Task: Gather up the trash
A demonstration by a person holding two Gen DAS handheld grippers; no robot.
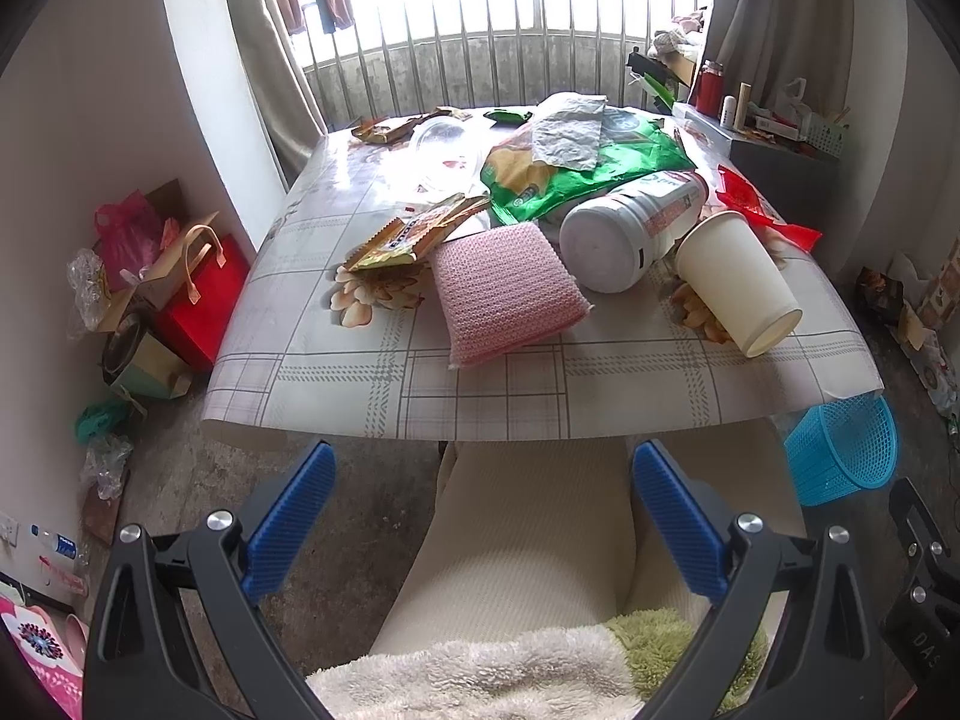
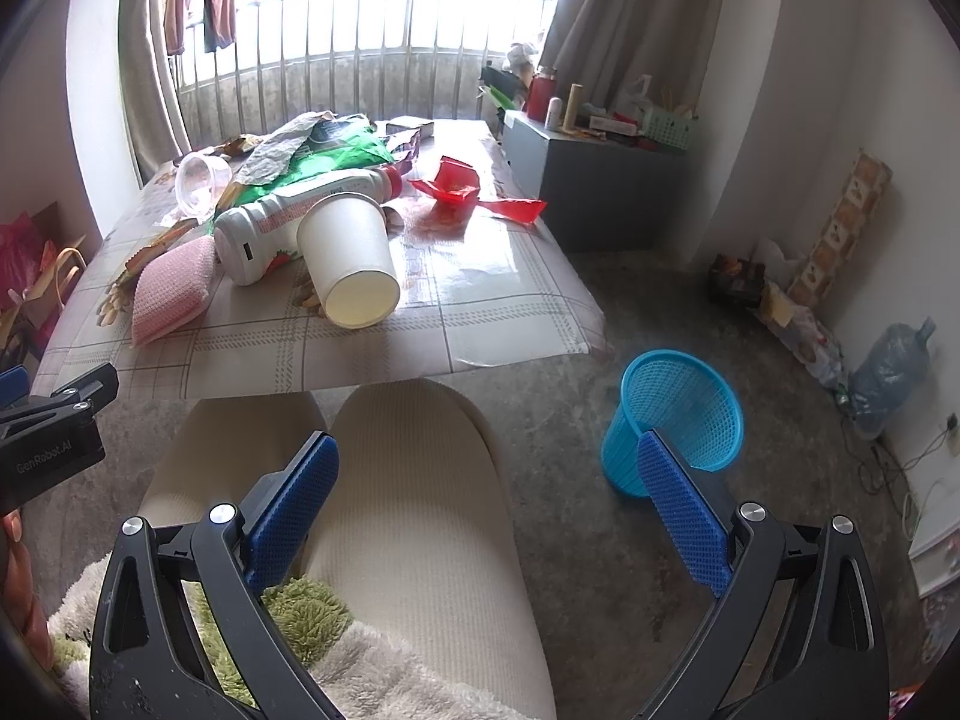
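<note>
Trash lies on the table (image 1: 336,384): a white paper cup (image 1: 735,279) on its side near the front right, a white bottle (image 1: 624,234) on its side, a pink sponge (image 1: 504,291), a yellow snack wrapper (image 1: 414,234), a green bag (image 1: 588,168), a red wrapper (image 1: 756,204). A blue mesh bin (image 2: 678,420) stands on the floor right of the table. My left gripper (image 1: 480,516) is open and empty, below the table's front edge over the person's lap. My right gripper (image 2: 486,510) is open and empty, between the lap and the bin. The cup (image 2: 351,264) and red wrapper (image 2: 462,186) show in the right wrist view.
The person's legs (image 2: 408,480) sit under the table's front edge. Gift bags (image 1: 180,294) and clutter lie on the floor at left. A grey cabinet (image 2: 588,192) stands right of the table. A clear plastic cup (image 2: 201,183) lies at the table's far left.
</note>
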